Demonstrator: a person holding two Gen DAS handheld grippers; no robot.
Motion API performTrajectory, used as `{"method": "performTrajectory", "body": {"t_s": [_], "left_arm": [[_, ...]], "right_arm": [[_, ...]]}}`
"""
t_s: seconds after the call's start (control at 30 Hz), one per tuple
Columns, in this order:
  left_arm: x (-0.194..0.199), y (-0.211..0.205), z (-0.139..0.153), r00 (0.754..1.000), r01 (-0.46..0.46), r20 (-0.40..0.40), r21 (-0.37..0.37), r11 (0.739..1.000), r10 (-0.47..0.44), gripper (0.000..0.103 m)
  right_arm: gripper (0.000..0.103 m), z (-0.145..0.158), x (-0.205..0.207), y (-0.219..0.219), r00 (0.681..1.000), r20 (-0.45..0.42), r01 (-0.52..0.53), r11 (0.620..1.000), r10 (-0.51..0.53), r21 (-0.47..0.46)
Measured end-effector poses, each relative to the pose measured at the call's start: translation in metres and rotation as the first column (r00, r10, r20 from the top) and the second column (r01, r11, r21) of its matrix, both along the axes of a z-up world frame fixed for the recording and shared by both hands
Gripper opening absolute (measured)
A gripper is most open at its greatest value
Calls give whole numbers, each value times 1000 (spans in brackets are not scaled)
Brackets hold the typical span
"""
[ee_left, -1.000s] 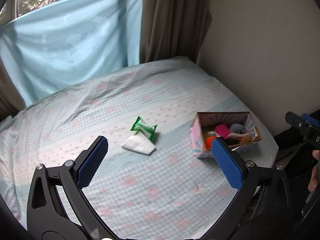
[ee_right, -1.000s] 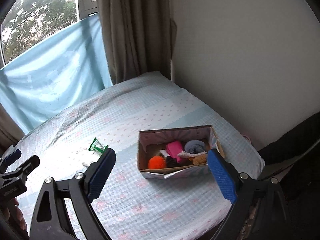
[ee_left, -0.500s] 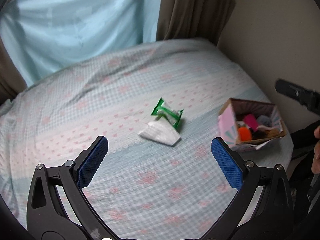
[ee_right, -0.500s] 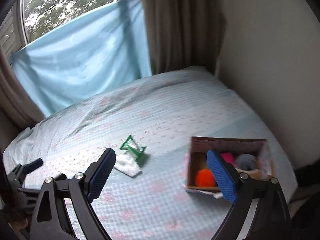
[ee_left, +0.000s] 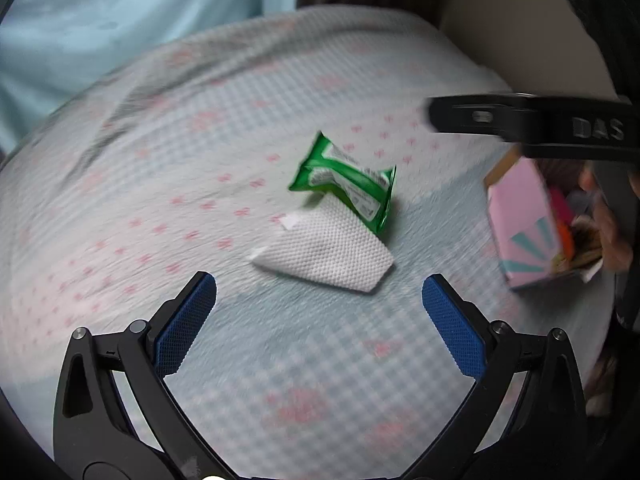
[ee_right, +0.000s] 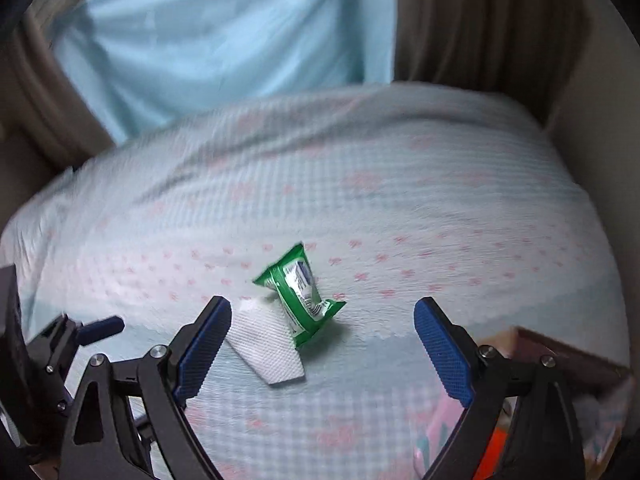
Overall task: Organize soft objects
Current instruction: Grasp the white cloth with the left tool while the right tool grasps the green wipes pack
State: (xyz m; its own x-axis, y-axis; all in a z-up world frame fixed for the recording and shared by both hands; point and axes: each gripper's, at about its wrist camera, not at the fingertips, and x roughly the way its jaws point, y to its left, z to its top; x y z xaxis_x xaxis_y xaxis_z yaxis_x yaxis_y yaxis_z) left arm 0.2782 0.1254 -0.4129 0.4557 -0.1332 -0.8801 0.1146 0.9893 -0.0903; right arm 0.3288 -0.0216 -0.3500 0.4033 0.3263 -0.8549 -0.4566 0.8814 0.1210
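Note:
A green tissue packet lies on the bed, its lower edge resting on a white folded tissue. Both also show in the right wrist view, the packet and the tissue. My left gripper is open and empty, just short of the tissue. My right gripper is open and empty, with the packet and tissue between its fingers. A pink cardboard box with several soft items stands at the right. The right gripper's arm crosses above the box.
The bed has a light blue checked sheet with pink marks. A blue curtain and brown drapes hang behind it. A beige wall is at the right. The left gripper shows at the left in the right wrist view.
Both grippers have moved down and in toward the packet and tissue, which now look much larger. The box has slid to the right edge of both views.

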Motion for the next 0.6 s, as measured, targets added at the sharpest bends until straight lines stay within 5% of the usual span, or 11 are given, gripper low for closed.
{"method": "performTrajectory", "body": {"t_s": [0.27,0.5,0.6], "left_arm": [[28,-29,-61,987,162,-9,38,986,-161,102],[52,-41,-94,976,215,-36,63,975,-213,102],[59,-43,-105,974,224,-59,51,973,-221,101]], "right_arm": [[89,-86,33,35,975,-142,-178,984,173,-24],[72,-114,53,47,950,-200,-247,969,242,1],[52,-123,57,54,936,-217,-286,958,276,-16]]}}
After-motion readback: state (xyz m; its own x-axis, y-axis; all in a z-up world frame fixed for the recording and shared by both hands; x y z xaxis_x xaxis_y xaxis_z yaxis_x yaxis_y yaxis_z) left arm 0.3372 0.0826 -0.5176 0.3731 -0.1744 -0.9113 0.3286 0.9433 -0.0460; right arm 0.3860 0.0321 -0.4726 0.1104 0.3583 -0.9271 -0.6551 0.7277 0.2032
